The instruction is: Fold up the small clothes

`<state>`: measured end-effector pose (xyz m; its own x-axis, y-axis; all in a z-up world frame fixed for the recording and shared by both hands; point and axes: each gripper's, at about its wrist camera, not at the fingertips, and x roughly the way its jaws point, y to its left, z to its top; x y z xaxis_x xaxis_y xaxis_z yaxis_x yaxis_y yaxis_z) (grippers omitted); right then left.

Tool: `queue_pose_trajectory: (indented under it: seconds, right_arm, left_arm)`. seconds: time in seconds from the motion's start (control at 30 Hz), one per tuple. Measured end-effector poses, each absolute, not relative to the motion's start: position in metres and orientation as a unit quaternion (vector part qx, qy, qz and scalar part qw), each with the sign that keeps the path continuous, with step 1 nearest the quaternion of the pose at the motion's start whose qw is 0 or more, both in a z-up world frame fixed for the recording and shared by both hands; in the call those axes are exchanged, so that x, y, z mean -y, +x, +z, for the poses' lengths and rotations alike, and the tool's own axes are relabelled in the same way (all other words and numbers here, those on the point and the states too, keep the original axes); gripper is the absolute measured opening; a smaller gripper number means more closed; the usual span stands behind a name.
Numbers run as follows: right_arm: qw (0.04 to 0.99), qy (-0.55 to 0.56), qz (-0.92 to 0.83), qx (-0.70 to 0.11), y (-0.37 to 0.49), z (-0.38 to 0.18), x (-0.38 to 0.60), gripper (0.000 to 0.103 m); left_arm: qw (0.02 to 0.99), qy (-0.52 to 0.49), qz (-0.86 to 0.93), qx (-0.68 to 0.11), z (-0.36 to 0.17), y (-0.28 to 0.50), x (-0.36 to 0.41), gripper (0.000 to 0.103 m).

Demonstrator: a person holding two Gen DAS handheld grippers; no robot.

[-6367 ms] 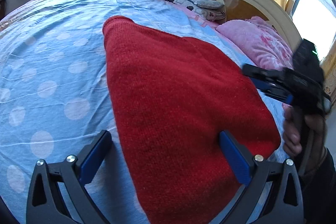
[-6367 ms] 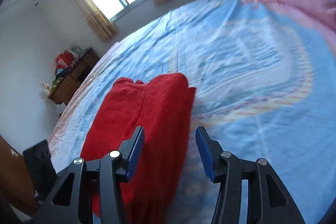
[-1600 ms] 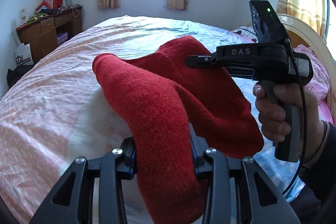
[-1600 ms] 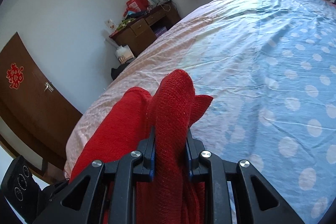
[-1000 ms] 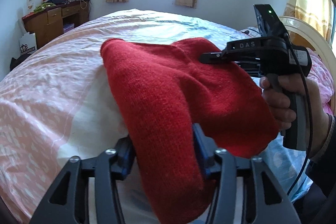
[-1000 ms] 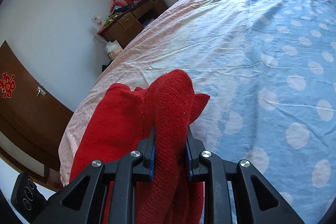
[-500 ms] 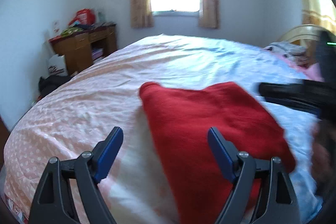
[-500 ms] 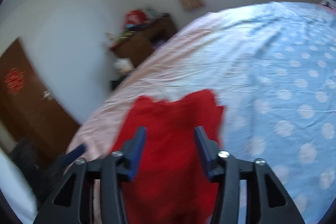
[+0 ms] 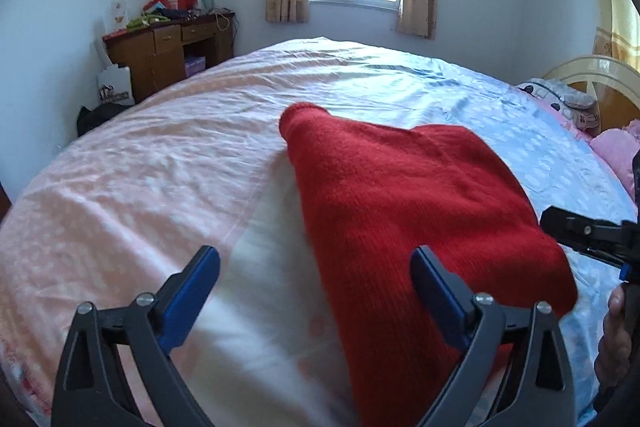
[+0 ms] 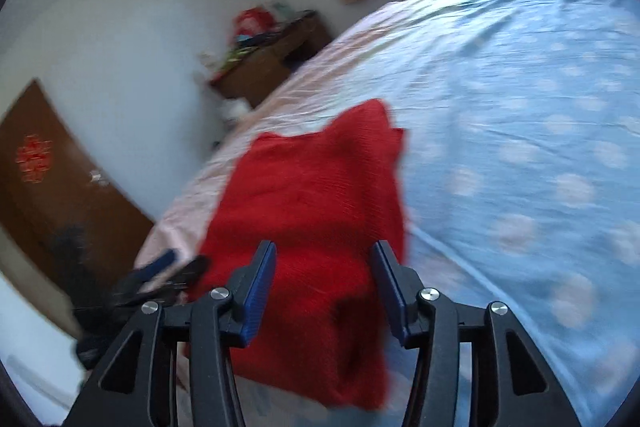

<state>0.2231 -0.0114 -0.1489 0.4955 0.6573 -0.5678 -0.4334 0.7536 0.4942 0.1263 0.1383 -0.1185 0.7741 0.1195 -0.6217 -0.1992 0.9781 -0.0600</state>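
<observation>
Red sweater (image 9: 404, 203) lies folded on the bed (image 9: 168, 179) near its close edge, left gripper (image 9: 316, 291) and right gripper (image 10: 324, 283) both spread wide above it, holding nothing; right view blurred.

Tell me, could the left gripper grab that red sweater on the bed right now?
Probably yes. The left gripper is open and empty, and the red sweater lies flat on the bed just ahead of it, nothing between them. The right gripper, also open, is off to the side.
</observation>
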Motion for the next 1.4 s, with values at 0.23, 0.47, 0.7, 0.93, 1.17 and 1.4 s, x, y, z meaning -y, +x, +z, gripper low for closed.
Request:
queue_pose_trajectory:
  seconds: [0.23, 0.47, 0.7, 0.93, 1.17, 1.4]
  right_arm:
    - [0.925, 0.048, 0.25, -0.283, 0.17, -0.095, 0.018, 0.061]
    - [0.946, 0.017, 0.246, -0.211, 0.136, -0.064, 0.021, 0.077]
    - [0.943, 0.016, 0.25, -0.217, 0.131, -0.065, 0.022, 0.077]
    - [0.943, 0.022, 0.25, -0.217, 0.13, -0.064, 0.023, 0.077]
    - [0.942, 0.021, 0.25, -0.221, 0.128, -0.065, 0.022, 0.077]
    - [0.942, 0.022, 0.252, -0.22, 0.128, -0.066, 0.021, 0.077]
  left_arm:
    - [0.957, -0.053, 0.08, -0.274, -0.071, 0.098, -0.124, 0.103]
    - [0.965, -0.049, 0.07, -0.247, -0.048, 0.084, -0.119, 0.103]
    - [0.966, -0.042, 0.073, -0.244, -0.047, 0.082, -0.117, 0.103]
    - [0.966, -0.045, 0.073, -0.243, -0.048, 0.081, -0.12, 0.103]
    - [0.966, -0.048, 0.073, -0.244, -0.048, 0.082, -0.121, 0.103]
    - [0.966, -0.048, 0.072, -0.245, -0.048, 0.081, -0.121, 0.103]
